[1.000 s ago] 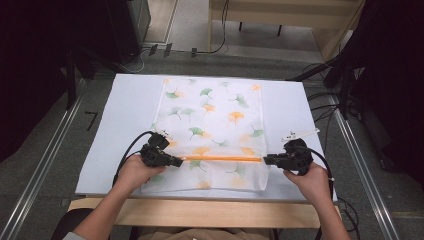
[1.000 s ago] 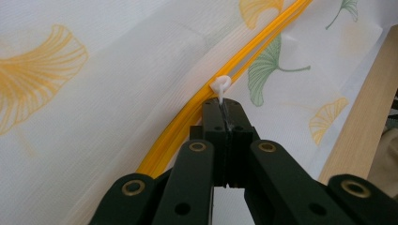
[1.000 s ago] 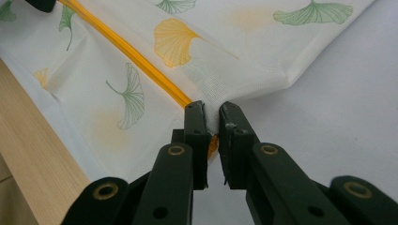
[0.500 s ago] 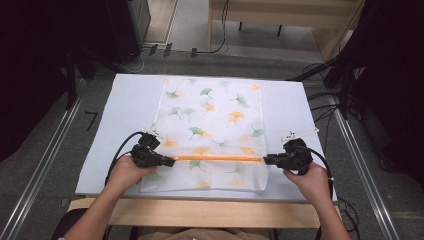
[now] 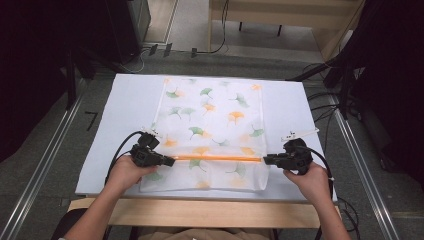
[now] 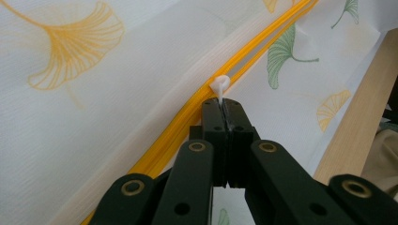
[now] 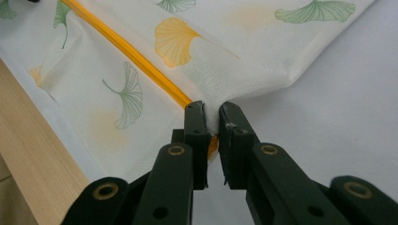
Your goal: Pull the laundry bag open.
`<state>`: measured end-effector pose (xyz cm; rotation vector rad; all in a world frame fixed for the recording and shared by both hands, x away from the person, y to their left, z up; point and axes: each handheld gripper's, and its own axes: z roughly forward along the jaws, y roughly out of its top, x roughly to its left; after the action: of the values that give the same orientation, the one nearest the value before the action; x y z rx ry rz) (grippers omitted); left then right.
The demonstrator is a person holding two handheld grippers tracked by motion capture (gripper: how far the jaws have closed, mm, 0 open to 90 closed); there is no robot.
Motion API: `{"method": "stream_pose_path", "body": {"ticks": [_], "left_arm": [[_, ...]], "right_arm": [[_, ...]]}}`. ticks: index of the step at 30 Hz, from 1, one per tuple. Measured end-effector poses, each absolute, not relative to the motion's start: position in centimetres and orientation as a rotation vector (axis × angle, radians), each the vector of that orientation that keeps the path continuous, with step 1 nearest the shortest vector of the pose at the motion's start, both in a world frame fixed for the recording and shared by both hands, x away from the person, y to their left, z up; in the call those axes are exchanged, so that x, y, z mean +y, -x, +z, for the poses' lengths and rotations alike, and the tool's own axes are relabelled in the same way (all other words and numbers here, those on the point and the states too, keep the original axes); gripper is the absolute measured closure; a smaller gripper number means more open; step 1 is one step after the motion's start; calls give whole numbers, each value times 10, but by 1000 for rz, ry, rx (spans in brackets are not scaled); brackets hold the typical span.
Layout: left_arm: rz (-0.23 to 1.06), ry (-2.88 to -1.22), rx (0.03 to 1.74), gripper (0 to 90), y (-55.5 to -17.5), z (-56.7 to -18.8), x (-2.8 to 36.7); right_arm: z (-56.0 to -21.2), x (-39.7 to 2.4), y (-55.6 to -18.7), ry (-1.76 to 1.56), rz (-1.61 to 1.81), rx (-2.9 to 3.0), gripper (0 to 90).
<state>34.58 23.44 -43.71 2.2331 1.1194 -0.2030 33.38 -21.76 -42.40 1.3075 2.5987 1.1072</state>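
A white cloth bag point(image 5: 210, 115) printed with green and orange ginkgo leaves lies flat on the white table cover point(image 5: 127, 100). An orange zipper point(image 5: 215, 158) runs across its near part. At the zipper's left end my left gripper point(image 5: 171, 161) is shut on the small white zipper pull point(image 6: 219, 86); the left gripper view has the jaws point(image 6: 221, 101) tight together on its tab. My right gripper point(image 5: 265, 160) pinches the bag's right edge at the zipper's other end. In the right gripper view the cloth is folded up between the jaws point(image 7: 212, 110).
The table's wooden front edge point(image 5: 200, 212) runs just behind both hands. Metal rails point(image 5: 45, 165) flank the table on the left and right. Cables point(image 5: 325, 107) lie on the floor at the right, and dark equipment stands at both sides.
My left gripper has slid a little to the left along the zipper line with the pull in it. The right gripper has stayed put.
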Motion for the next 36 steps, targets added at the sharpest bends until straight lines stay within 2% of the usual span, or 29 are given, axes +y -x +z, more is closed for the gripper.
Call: {"method": "stream_pose_path", "body": {"ticks": [20, 36], "left_arm": [[-203, -2256, 1158, 900, -347, -435, 238], [-169, -2227, 1216, 900, -341, -429, 273]], "right_arm": [[-424, -218, -334, -1312, 1108, 2597, 846], [-423, -218, -334, -1316, 1107, 2597, 846]]}}
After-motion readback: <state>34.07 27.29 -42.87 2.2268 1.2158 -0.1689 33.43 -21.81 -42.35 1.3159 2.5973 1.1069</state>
